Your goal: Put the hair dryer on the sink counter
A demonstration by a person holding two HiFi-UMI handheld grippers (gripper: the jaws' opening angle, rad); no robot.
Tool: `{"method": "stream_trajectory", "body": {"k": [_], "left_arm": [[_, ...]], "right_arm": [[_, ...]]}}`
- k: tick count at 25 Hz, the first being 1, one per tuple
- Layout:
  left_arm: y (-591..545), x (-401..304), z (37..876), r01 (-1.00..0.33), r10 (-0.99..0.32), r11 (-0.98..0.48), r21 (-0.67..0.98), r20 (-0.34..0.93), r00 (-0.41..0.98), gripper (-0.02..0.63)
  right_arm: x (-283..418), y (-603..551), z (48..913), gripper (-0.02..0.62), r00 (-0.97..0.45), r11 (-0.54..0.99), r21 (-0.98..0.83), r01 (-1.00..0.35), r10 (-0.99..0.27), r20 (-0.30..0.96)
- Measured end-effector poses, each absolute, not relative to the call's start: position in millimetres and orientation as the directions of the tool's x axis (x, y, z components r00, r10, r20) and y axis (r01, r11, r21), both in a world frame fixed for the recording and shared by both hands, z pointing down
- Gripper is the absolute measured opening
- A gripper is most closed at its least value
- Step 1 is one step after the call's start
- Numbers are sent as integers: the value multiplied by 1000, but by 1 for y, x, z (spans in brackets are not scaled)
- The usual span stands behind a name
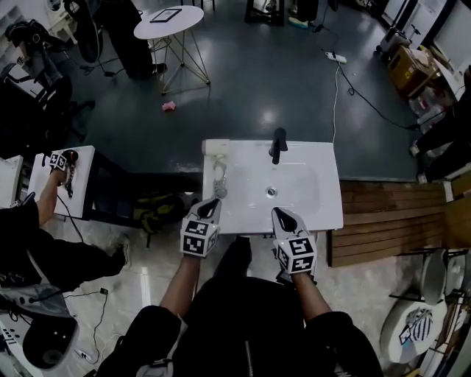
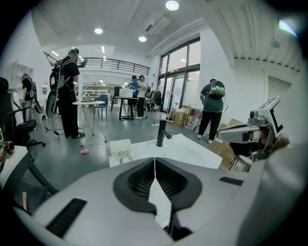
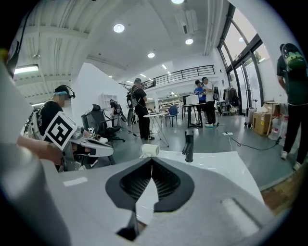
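The white hair dryer [image 1: 216, 147] lies on the back left corner of the white sink counter [image 1: 324, 213], its cord [image 1: 219, 182] coiled in front of it. It shows too in the left gripper view as a pale body [image 2: 120, 145] and in the right gripper view as a white barrel [image 3: 150, 149]. A black faucet [image 1: 278, 144] stands behind the basin. My left gripper [image 1: 212, 202] [image 2: 155, 161] hovers at the counter's near left edge, shut and empty. At the near edge on the right, my right gripper [image 1: 282, 213] [image 3: 151, 161] is likewise shut with nothing in it.
Another person works with a gripper at a small white table [image 1: 81, 173] to the left. A round white table [image 1: 169, 22] stands behind, a wooden platform [image 1: 390, 221] lies right of the sink, and a cable [image 1: 337, 88] runs across the dark floor. Several people stand in the background.
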State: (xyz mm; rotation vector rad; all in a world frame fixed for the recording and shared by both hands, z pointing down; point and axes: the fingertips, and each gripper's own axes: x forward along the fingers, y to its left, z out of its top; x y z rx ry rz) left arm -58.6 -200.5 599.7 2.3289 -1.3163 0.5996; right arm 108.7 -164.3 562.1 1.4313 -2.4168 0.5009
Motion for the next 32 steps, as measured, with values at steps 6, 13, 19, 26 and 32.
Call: {"method": "stream_trajectory", "body": {"k": [6,13,19,26,32], "left_arm": [[-184,-54,576,-859,-716,-500,112,505,483,15],[-169,-44,566,-842,-711,-530,101,487,507,15],[-158,-38,573,-828,-690,-554,89,507,517,15],[-150,-35,575,-819,-681,-568,80,513,523,15],[-148,-35,575,-818,-681,-569,84,509,526,15]], "right_arm": [[112,-151,546,5,-465,449,-136,-883,-801,377],[110,-140,537,5,-477,474,-104,-875,-802,360],[108,-132,533,5,-479,481,-91,-872,-803,354],[110,-127,532,5,-475,479,-84,-874,-806,354],[108,-125,533,5,-475,478,-84,-874,-805,356]]}}
